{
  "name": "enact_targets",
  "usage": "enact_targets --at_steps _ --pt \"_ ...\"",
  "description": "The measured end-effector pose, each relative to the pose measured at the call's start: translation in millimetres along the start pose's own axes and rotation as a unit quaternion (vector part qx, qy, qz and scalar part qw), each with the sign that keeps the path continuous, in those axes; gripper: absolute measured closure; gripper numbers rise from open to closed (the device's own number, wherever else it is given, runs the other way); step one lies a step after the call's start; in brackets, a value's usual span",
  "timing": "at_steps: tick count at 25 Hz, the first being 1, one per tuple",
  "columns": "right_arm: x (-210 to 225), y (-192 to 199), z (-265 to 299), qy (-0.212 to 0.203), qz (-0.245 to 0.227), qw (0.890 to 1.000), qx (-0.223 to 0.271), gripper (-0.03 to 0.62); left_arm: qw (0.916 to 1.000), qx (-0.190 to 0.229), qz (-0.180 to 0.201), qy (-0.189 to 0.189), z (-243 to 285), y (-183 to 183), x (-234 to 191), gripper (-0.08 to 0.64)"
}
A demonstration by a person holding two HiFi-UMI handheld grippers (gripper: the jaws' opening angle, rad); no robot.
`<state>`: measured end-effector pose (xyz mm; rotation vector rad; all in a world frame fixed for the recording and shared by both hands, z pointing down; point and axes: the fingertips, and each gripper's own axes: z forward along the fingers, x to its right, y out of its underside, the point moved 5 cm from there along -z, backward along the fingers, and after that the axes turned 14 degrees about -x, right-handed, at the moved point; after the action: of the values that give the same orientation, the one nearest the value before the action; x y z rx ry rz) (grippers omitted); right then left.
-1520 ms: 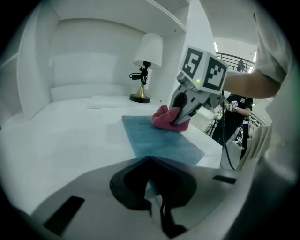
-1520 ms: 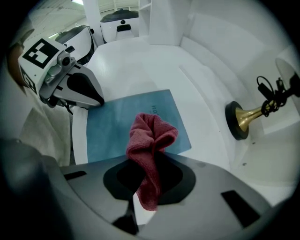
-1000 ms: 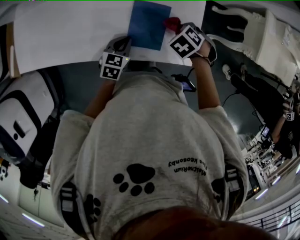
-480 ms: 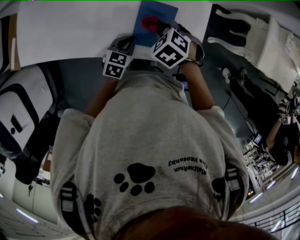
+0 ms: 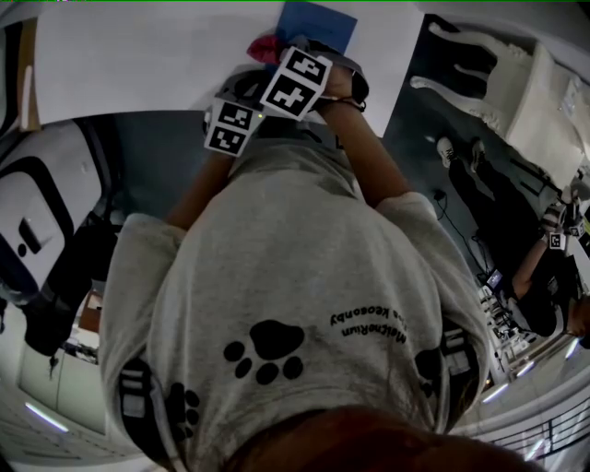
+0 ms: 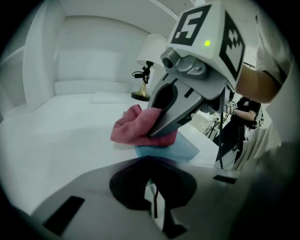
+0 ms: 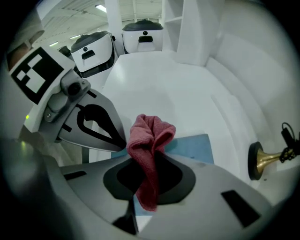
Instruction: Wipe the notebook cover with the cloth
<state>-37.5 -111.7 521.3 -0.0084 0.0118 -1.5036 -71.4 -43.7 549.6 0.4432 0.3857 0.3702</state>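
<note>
A blue notebook lies flat on the white table. A red cloth rests over its left edge, bunched up, with my right gripper shut on it. In the right gripper view the cloth stands up from the jaws over the blue cover. My left gripper sits at the notebook's near left corner. Its jaws are shut, apparently on the notebook's edge. The left gripper view shows the right gripper pressing the cloth down.
A brass lamp stands at the table's far side, beside the notebook. Two white machines stand past the table's end. A white chair and people are off to the right. The person's torso hides the near table edge.
The right gripper has swept left with the cloth, from the notebook's right edge across the cover to its left edge. The left gripper has stayed in place.
</note>
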Motion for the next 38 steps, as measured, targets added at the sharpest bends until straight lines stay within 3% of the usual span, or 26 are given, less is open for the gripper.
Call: enact_targets --at_steps 9,27,38 --pt "-0.5 6.0 4.6 -0.003 0.002 1.000 -0.013 0.532 1.0000 -0.001 -0.001 0.000 -1.4 1.0 -1.4 0.548" --pt "0.8 100.4 9.2 0.000 0.086 0.994 -0.069 0.532 1.0000 0.001 0.002 -0.006 0.3 2.9 -3.3 0.548" --pt "1.4 149.1 17.2 -0.010 0.152 0.982 -0.115 0.532 1.0000 -0.001 0.010 0.000 0.3 4.6 -1.5 0.548"
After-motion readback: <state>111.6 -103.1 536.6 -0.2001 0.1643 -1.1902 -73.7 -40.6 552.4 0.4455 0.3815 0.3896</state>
